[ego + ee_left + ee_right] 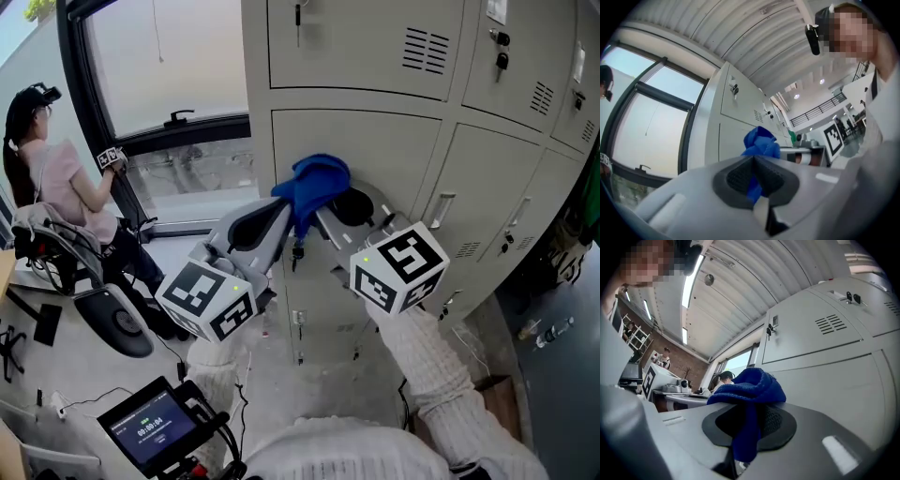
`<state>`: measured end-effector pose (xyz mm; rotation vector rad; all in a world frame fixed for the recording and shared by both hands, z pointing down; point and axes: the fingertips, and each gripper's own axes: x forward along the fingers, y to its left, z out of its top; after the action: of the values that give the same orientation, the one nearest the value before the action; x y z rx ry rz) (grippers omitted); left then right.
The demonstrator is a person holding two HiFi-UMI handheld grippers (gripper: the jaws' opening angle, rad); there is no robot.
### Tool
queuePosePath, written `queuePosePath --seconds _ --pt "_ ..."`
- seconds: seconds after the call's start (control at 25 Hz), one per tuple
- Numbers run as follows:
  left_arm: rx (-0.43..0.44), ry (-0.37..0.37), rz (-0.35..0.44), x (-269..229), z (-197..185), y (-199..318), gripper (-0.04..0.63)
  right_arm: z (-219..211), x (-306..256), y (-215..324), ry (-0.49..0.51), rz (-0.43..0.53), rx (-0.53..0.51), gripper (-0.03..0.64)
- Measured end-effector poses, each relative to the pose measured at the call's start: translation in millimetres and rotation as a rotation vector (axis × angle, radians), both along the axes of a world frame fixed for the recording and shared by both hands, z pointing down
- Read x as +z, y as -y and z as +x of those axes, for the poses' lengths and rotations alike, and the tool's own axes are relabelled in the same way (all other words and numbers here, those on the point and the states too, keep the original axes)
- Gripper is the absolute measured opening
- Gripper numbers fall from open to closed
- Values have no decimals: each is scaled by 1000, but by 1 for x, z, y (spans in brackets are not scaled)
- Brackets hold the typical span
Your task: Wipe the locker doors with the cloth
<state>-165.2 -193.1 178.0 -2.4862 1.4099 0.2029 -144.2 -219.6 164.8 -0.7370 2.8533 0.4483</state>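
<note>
Blue and soft, the cloth (314, 180) sits bunched in a loose wad just in front of a grey locker door (394, 150), pinched from both sides. The left gripper (284, 217) has its jaws closed on a fold at the wad's lower left, and the left gripper view shows a strip of blue running down between the dark pads. The right gripper (330, 217) is likewise clamped on a hanging fold, with the bulk of the cloth mounded over its jaw tips. Whether the cloth touches the door I cannot tell.

It looks light and limp, a knitted or terry weave that will crumple rather than keep a shape, and it should drag a little on painted metal. Held by thin folds, it could slip free under pressure. A deeper bite into the thick middle, leaving a flat face of cloth toward the door, seems the safer hold.
</note>
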Motion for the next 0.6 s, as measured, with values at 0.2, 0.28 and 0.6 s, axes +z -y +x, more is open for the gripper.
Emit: queuePosePath --seconds 0.2,0.28,0.6 --pt "-16 28 100 -47 3 6 6 -8 -41 18 16 64 52 46" --pt "-10 13 115 -54 -1 9 6 -14 -48 25 -3 64 68 46" --pt "-20 -32 116 -56 -13 20 6 -25 -50 35 -44 47 40 51"
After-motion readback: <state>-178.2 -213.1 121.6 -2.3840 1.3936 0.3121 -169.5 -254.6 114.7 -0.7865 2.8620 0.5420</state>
